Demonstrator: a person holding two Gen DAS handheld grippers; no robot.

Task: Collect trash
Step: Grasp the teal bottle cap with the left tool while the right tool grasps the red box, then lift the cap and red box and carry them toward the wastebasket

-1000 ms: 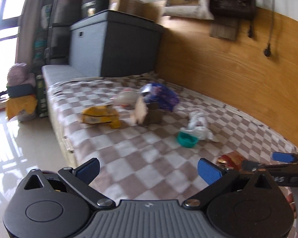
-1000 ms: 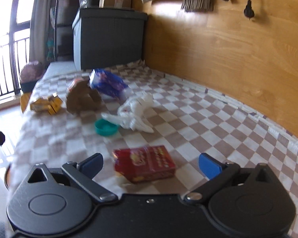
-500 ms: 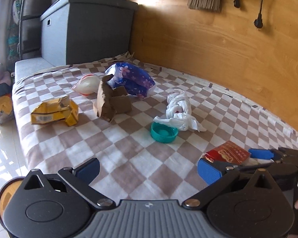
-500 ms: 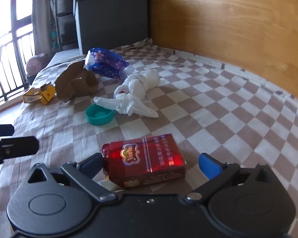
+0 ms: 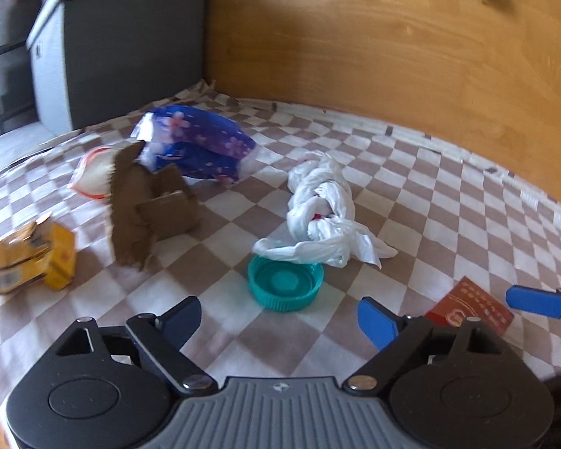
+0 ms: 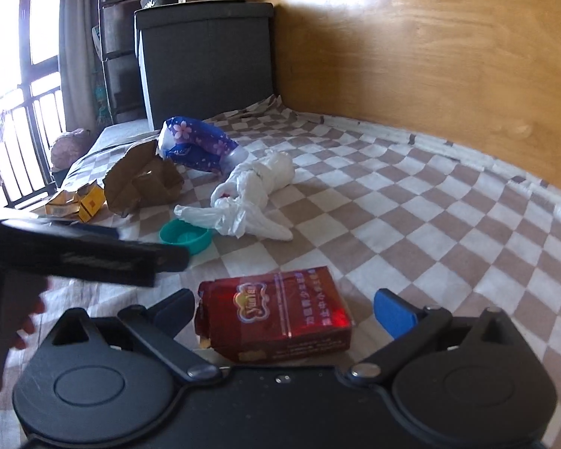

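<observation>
Trash lies scattered over a bed covered by a brown-and-white checked blanket [image 5: 448, 202], next to a wooden wall panel [image 5: 392, 45]. Nearest the right gripper [image 6: 284, 312] is a red cigarette pack [image 6: 276, 314], lying flat on the blanket between the gripper's blue-padded fingers; the fingers stand apart on either side of the pack, the left one just beside its edge, the right one clear of it, so nothing is gripped. The left gripper [image 5: 280, 321] is open too, its jaws having just closed in a little, with only bare blanket between them; a teal bottle cap [image 5: 285, 287] sits open side up just ahead of it. Touching the cap's far rim is a twisted white plastic bag [image 5: 321, 213]. Farther back lie a crumpled brown paper bag [image 5: 146, 205], a blue flowered wrapper [image 5: 198, 146] and, at the left edge, a yellow carton [image 5: 30, 258]. A dark grey storage box [image 5: 123, 45] stands at the bed's far end.
</observation>
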